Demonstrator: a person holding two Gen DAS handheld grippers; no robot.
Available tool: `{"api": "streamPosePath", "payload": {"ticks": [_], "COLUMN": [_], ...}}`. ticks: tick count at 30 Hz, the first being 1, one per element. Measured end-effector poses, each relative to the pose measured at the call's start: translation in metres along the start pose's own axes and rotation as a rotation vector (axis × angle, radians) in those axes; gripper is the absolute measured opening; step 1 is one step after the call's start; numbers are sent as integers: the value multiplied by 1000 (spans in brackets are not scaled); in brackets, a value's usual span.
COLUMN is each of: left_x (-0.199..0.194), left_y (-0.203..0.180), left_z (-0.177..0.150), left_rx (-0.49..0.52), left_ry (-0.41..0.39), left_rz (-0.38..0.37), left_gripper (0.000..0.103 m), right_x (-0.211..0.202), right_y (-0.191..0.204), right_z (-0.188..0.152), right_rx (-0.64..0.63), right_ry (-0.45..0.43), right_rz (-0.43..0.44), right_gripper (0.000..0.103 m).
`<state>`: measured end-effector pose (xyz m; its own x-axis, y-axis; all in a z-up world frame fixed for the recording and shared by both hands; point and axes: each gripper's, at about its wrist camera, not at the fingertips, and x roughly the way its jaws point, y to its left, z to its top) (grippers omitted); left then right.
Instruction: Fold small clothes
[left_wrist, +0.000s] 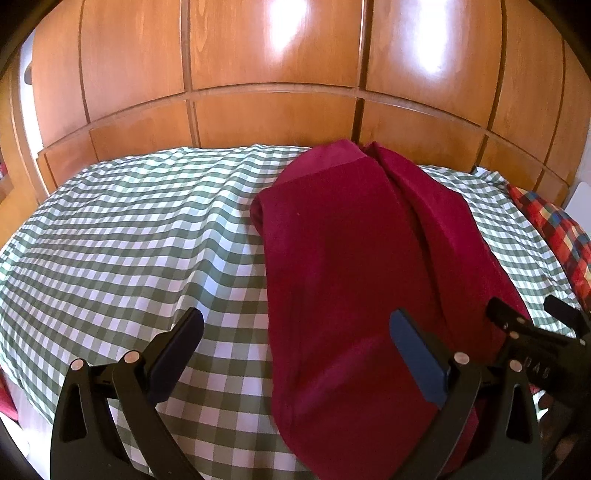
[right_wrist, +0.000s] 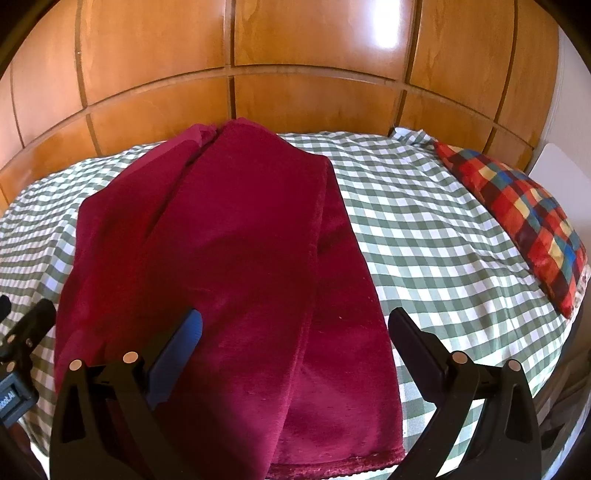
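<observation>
Both my hand-held grippers hung spread over a dark red garment on the bed.

My left hand-held gripper (left_wrist: 295, 343) was wide apart and pinched nothing, one finger over the checked sheet (left_wrist: 129, 229), the other over the red cloth's left part. My right hand-held gripper (right_wrist: 295, 332) was just as wide and empty, its fingers straddling the near end of the red garment (right_wrist: 236, 258). That garment lay lengthwise down the bed, folded over itself, a hemmed edge nearest me and its far end reaching almost to the wooden panelling (right_wrist: 295, 92). Off to the right, well apart from it, a plaid pillow (right_wrist: 517, 214) lay on the sheet's edge.
</observation>
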<state>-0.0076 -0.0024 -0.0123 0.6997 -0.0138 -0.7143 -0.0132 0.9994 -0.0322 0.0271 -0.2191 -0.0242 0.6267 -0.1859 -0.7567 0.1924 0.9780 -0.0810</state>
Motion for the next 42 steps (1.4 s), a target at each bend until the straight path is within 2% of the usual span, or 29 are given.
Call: {"api": "streamPosePath", "payload": {"ticks": [4,6,7,8,11,14,16,17,18,19,21,23,24,25,27,29,32,34,36,37,42], "left_x": [-6,-13,-16,-18,-26,-30,-25,-21,-15,-11,-5,-6,-10,-14,-23,-26,-25,-21,-13,-9,28], "left_y": [3,5,5,4,-7,-24,-36,-40,-43,-45,-44,-34,-26,-18,7,38,94,126,148,158,193], "left_z": [-6,-9,-10,-12,-20,-28,-36,-39,-43,-46,-50,-48,-43,-38,-25,-5,29,53,74,84,135], "left_rx": [19,20,18,26,98,186,256,275,293,302,292,250,226,207,137,61,-82,-141,-178,-194,-250], "left_ry": [3,7,10,15,36,42,75,98,122,142,174,165,149,130,97,56,-6,-51,-72,-82,-91], "left_rz": [-81,-161,-191,-228,-343,-355,-351,-352,-359,-365,-371,-380,-386,-380,-367,-317,-223,-121,-43,-13,153], "left_gripper": [100,100,100,100,94,91,70,64,52,34,10,9,9,8,8,8,8,8,8,8,8], "right_x": [-2,-3,-2,-1,7,16,21,22,25,29,33,39,40,38,32,28,21,20,24,30,68], "right_y": [-10,-13,-15,-16,-13,-6,1,6,13,20,31,42,41,39,26,7,-28,-58,-82,-102,-157], "right_z": [1,3,5,7,11,17,25,27,32,34,34,35,36,37,42,48,64,80,94,106,154], "right_rx": [33,43,49,58,72,85,94,87,75,56,12,-43,-49,-56,-46,-39,-31,-30,-15,-4,-20], "right_ry": [-1,-6,-3,7,51,102,133,140,150,164,175,181,182,175,159,139,83,32,8,-10,-33], "right_rz": [94,129,156,190,277,383,456,480,503,516,487,441,446,441,451,442,371,269,192,128,-145], "right_gripper": [100,96,90,79,60,57,57,57,57,57,52,28,21,10,7,7,6,6,6,6,6]}}
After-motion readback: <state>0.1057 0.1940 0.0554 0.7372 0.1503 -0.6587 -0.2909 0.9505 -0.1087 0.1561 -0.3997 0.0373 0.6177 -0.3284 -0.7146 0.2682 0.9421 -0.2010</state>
